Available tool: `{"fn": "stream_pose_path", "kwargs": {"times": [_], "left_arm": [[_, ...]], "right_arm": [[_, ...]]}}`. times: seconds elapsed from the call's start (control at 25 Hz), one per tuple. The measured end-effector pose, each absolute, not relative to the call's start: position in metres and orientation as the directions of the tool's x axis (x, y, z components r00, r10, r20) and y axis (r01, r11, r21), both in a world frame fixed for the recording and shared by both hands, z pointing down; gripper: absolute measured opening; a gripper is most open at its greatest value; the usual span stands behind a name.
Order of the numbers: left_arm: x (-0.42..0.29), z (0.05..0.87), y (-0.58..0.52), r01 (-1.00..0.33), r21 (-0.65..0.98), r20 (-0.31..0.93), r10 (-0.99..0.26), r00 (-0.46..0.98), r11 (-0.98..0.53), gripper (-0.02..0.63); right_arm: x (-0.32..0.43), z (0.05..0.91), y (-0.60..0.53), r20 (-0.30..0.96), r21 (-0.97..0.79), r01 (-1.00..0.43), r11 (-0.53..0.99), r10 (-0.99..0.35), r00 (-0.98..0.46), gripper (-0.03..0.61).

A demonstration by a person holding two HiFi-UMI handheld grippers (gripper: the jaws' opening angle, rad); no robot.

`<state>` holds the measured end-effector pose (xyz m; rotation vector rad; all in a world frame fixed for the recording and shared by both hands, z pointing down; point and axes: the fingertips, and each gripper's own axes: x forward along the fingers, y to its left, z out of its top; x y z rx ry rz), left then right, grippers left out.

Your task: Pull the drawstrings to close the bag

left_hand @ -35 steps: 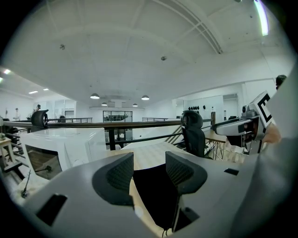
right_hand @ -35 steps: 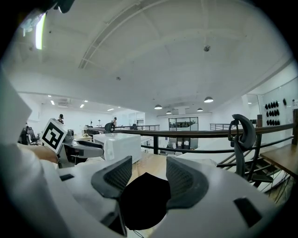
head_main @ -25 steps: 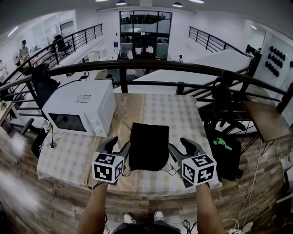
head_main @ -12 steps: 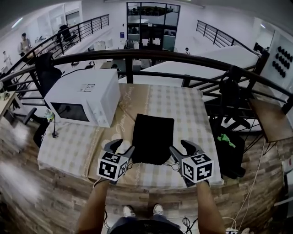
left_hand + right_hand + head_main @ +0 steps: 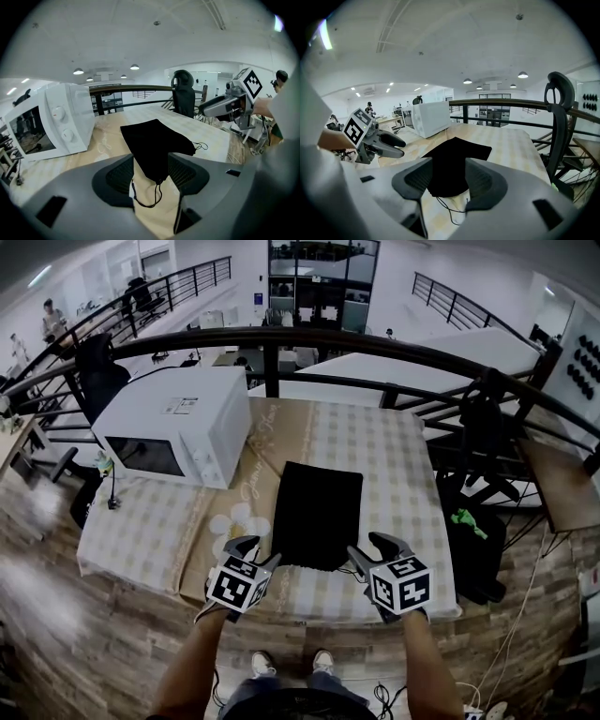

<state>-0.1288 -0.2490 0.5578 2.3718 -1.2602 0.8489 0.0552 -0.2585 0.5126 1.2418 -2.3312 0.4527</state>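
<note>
A flat black drawstring bag (image 5: 317, 514) lies on the checked tablecloth, its mouth toward the near edge. My left gripper (image 5: 255, 553) hovers open just off the bag's near left corner. In the left gripper view the bag's corner (image 5: 151, 146) and a thin black cord loop (image 5: 146, 198) lie between the open jaws of the left gripper (image 5: 151, 177), untouched. My right gripper (image 5: 372, 550) is open by the near right corner. The right gripper view shows the bag (image 5: 454, 161) and a loose cord (image 5: 451, 210) ahead of the open right gripper (image 5: 447, 180). Nothing is held.
A white microwave (image 5: 173, 423) stands on the table's far left. The table (image 5: 394, 465) backs onto a dark railing (image 5: 375, 338) with a drop beyond. A black office chair (image 5: 558, 117) stands off the right side. A green item (image 5: 469, 521) lies on a black bag beside the table.
Both grippers have drawn back from the bag's flanks toward the table's near edge and now sit at its near corners. The bag has not moved.
</note>
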Motion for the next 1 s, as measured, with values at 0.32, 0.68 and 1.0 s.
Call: {"fn": "stream_pose_path", "kwargs": {"times": [0.32, 0.68, 1.0], "left_arm": [[-0.125, 0.6, -0.233, -0.806, 0.017, 0.725, -0.548, 0.417, -0.591, 0.225], [-0.124, 0.632, -0.225, -0.793, 0.032, 0.781, -0.48, 0.4, -0.608, 0.225], [-0.125, 0.65, -0.224, -0.783, 0.05, 0.822, -0.42, 0.385, -0.62, 0.225]], "right_arm": [[0.06, 0.548, -0.249, 0.605, -0.07, -0.816, 0.574, -0.626, -0.492, 0.216], [0.06, 0.585, -0.24, 0.672, -0.052, -0.775, 0.63, -0.553, -0.494, 0.216], [0.051, 0.613, -0.232, 0.728, -0.038, -0.705, 0.709, -0.464, -0.505, 0.216]]}}
